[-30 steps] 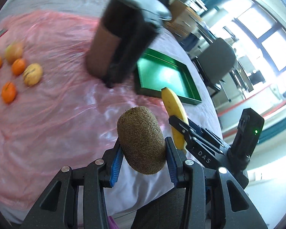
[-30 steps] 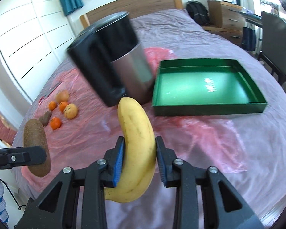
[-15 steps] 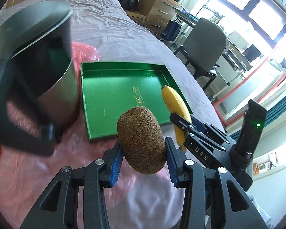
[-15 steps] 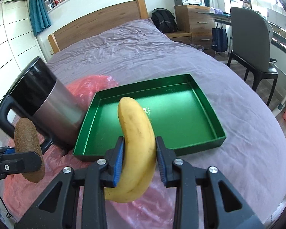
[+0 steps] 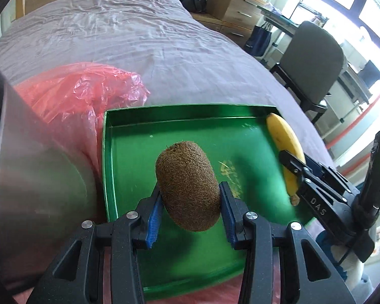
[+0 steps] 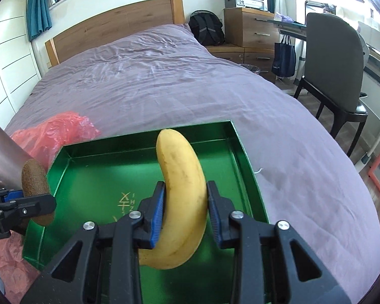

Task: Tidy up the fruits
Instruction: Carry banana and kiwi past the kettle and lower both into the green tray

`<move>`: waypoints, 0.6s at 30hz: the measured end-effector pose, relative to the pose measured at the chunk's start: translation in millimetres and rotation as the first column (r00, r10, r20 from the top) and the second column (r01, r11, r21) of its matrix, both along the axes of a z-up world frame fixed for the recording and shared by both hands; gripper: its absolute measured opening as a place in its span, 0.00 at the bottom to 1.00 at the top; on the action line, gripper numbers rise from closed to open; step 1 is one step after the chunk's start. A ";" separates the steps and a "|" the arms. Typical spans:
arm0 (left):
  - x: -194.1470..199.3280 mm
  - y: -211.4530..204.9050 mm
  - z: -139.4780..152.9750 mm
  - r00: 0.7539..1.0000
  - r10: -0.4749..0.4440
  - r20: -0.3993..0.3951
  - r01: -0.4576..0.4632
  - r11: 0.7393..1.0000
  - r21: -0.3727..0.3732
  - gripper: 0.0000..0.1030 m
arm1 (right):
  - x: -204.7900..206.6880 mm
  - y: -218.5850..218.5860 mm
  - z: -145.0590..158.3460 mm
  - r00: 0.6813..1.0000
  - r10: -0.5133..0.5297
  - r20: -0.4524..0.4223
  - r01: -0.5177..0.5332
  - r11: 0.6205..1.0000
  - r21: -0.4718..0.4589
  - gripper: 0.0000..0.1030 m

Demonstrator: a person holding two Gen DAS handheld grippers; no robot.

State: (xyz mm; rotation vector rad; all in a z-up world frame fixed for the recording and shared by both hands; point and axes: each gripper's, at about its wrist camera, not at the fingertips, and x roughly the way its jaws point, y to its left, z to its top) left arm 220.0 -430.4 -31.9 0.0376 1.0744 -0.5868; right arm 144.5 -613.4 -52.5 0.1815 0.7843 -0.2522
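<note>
Kiwi (image 5: 188, 187) and banana (image 6: 183, 197) hang over green tray (image 6: 248, 167) on purple bed (image 6: 152, 81).

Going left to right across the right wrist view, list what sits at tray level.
metal container → kiwi in the left gripper → banana in the right gripper → green tray's right wall → purple bedspread

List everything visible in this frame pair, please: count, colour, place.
kiwi: 1, brown, held over tray
banana: 1, yellow, held over tray
tray: 1, green, on bed, nothing lying in it
plastic sheet: 1, pink, left of tray
metal container: 1, silver, far left
bed: 1, purple cover
chair: 1, grey, right of bed
backpack: 1, black, by dresser
left hand-held gripper: shut on kiwi
right hand-held gripper: shut on banana
</note>
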 end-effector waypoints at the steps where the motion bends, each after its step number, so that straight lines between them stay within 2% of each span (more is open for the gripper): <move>1: 4.0 -1.3 -4.2 1.000 0.006 0.005 -0.006 1.000 0.010 0.36 | 1.5 -2.0 -3.0 1.000 -0.002 -0.004 0.002 1.000 -0.001 0.09; 5: 11.6 -6.6 -19.2 0.999 0.006 0.049 -0.010 0.997 0.076 0.36 | 13.2 -11.4 -17.8 1.000 -0.005 -0.024 0.004 1.000 -0.007 0.09; 9: 13.2 -10.7 -36.0 0.999 -0.015 0.051 0.009 0.993 0.121 0.36 | 15.6 -14.9 -23.8 0.999 0.008 -0.031 -0.008 1.000 -0.004 0.10; 11: 10.9 -11.4 -39.6 0.998 -0.021 0.063 0.012 0.991 0.134 0.36 | 18.3 -16.0 -26.5 0.999 0.016 -0.041 -0.016 1.000 0.000 0.10; 14: 9.4 -9.3 -46.9 1.000 -0.004 0.026 0.000 0.991 0.136 0.36 | 23.0 -17.3 -30.3 0.998 0.021 -0.058 -0.021 1.000 -0.005 0.10; 18: 0.2 -9.8 -51.0 0.998 -0.004 0.063 -0.007 0.985 0.172 0.35 | 28.6 -17.8 -32.4 0.997 0.028 -0.079 -0.029 0.999 -0.013 0.11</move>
